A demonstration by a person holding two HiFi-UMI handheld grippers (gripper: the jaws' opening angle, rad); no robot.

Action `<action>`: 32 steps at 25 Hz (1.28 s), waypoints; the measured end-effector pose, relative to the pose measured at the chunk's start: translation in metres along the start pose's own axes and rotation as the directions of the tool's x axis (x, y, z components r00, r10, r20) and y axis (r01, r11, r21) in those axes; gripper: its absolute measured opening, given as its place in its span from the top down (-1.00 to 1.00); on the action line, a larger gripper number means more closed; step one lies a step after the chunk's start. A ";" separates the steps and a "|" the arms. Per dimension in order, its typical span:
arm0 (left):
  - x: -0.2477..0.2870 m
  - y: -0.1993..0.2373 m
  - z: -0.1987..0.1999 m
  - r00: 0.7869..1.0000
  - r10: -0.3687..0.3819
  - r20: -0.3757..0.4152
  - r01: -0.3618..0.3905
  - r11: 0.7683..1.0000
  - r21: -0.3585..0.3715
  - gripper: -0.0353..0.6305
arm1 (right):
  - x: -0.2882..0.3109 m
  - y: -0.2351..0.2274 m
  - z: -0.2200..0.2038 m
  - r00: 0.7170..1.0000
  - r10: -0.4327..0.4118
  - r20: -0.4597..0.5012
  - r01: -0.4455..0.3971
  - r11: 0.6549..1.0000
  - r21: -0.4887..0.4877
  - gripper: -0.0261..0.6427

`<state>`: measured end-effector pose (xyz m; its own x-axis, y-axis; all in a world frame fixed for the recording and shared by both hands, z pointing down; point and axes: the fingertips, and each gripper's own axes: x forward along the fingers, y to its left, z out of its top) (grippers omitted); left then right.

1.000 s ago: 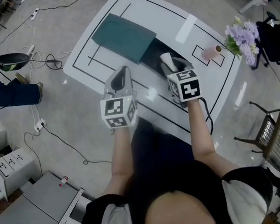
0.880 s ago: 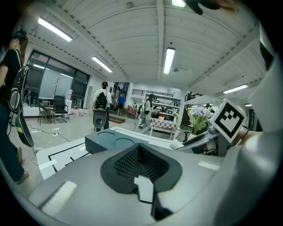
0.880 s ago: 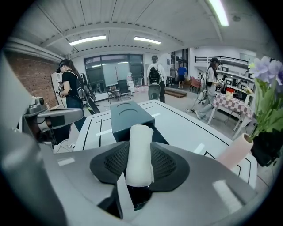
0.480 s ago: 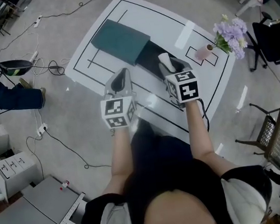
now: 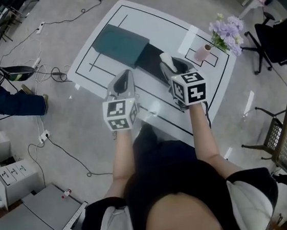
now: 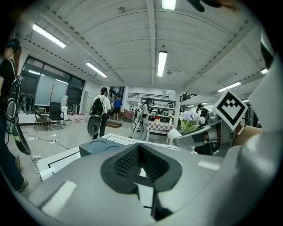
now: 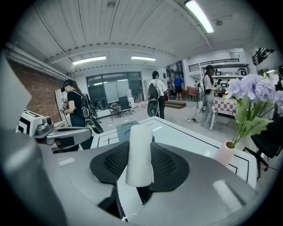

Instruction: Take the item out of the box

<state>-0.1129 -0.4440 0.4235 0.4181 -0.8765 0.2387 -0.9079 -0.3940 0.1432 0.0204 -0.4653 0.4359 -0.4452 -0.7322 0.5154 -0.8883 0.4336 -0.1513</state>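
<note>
Between the jaws of the right gripper (image 7: 139,170) a white cylinder (image 7: 140,148) stands clamped by its lower end. It seems light, stiff and smooth. The left gripper (image 6: 140,161) is closed and empty.

We are looking at a big open robotics lab or workshop hall: a white table (image 5: 164,29) taped with black outlines is standing on a bare grey floor, power cables (image 5: 55,74) are trailing at ten o'clock, an office chair (image 5: 274,40) is sitting at two o'clock, strip lights (image 6: 162,63) are glowing overhead, and people wearing backpacks (image 6: 98,108) are standing about
</note>
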 end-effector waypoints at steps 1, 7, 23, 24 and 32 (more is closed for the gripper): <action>-0.002 -0.002 0.001 1.000 -0.003 0.002 0.003 1.000 0.003 0.86 | -0.004 0.002 0.002 1.000 0.005 0.012 -0.005 1.000 -0.001 0.49; -0.014 -0.016 0.012 0.999 -0.028 0.021 0.028 0.999 0.021 0.86 | -0.031 0.016 0.022 0.994 0.031 0.104 -0.030 1.000 -0.004 0.49; -0.038 -0.033 0.042 0.992 -0.089 0.089 0.083 0.994 0.073 0.86 | -0.081 0.040 0.063 0.892 0.037 0.450 0.005 0.996 -0.091 0.49; -0.039 -0.034 0.042 0.991 -0.094 0.092 0.087 0.993 0.077 0.86 | -0.081 0.043 0.062 0.889 0.042 0.457 0.006 0.995 -0.102 0.49; -0.040 -0.041 0.042 0.987 -0.120 0.111 0.110 0.990 0.092 0.86 | -0.074 0.050 0.043 0.901 0.064 0.429 -0.016 0.993 -0.113 0.50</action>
<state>-0.0933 -0.4045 0.3679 0.5179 -0.8481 0.1120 -0.8554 -0.5118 0.0802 0.0042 -0.4119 0.3537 -0.5060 -0.8575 0.0931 -0.8625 0.5021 -0.0632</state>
